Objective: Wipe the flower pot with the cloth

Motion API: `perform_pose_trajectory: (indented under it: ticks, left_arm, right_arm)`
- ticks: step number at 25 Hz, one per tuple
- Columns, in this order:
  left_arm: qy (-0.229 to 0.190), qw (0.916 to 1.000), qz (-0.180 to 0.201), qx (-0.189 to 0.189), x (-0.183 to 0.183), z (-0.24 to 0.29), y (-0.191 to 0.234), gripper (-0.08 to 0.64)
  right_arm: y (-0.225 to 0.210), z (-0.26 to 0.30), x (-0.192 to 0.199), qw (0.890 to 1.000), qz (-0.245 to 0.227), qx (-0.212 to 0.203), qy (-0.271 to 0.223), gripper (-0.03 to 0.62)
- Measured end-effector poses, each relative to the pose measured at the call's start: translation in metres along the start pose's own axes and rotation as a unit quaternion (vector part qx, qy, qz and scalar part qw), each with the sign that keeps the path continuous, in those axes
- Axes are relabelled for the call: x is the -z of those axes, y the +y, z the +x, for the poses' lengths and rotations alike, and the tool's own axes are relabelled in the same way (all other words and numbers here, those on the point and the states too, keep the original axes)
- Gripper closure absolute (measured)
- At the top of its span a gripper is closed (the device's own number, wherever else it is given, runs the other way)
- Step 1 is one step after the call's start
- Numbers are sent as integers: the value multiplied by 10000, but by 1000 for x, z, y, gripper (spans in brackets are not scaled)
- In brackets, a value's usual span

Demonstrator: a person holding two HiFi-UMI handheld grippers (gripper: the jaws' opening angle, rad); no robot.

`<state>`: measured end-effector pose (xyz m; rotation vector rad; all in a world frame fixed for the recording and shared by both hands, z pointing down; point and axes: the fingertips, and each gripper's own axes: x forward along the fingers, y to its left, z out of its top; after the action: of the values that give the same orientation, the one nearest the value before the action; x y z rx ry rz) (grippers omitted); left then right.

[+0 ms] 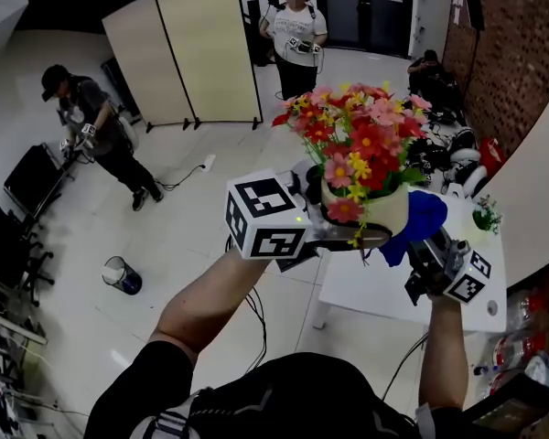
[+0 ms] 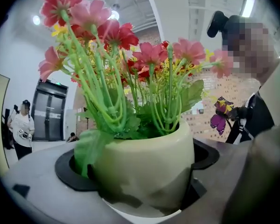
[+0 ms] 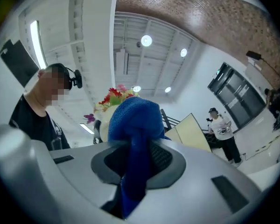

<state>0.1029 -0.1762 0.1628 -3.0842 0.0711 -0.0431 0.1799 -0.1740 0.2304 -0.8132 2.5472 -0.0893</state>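
Observation:
A cream flower pot full of red, pink and yellow artificial flowers is held up in the air above a white table. My left gripper is shut on the pot, its jaws clasping the pot's sides. A blue cloth is bunched in my right gripper, which is shut on it. The cloth touches the pot's right side. In the right gripper view the cloth fills the jaws, with the pot just behind it.
Below lies the white table with a small potted plant at its far edge. Folding screens, a bucket, floor cables and three other people stand farther off. A brick wall runs along the right.

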Motion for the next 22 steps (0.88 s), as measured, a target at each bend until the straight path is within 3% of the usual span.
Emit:
perform_pose_trajectory:
  ticks: [2,4,8,13,17,22]
  left_arm:
    - [-39,10000,-13,6,-7,6,-1,-21]
    - [-55,10000,-20,40,-14,12,-6,-21]
    - [63,9998,189,20,-13,19,-12,-21]
    - [103,9998,139,-108,-5,14,3,-21]
    - [76,9993,-8,-362,1,7,26,-21]
    - [36,9991,-112,-408,1,11,37,-21]
  right_arm:
    - [-12,15,9,9991,-148,395,50,528]
    - [-15,28,10,9982,-223,538,133,528]
    - [1,44,5,9986,-412,248,206,528]
    - [27,55,3,9977,-635,-144,178,528]
    - [51,59,1,9981,-568,-245,58,528]
    - [64,49,1,9983,-509,-284,37,528]
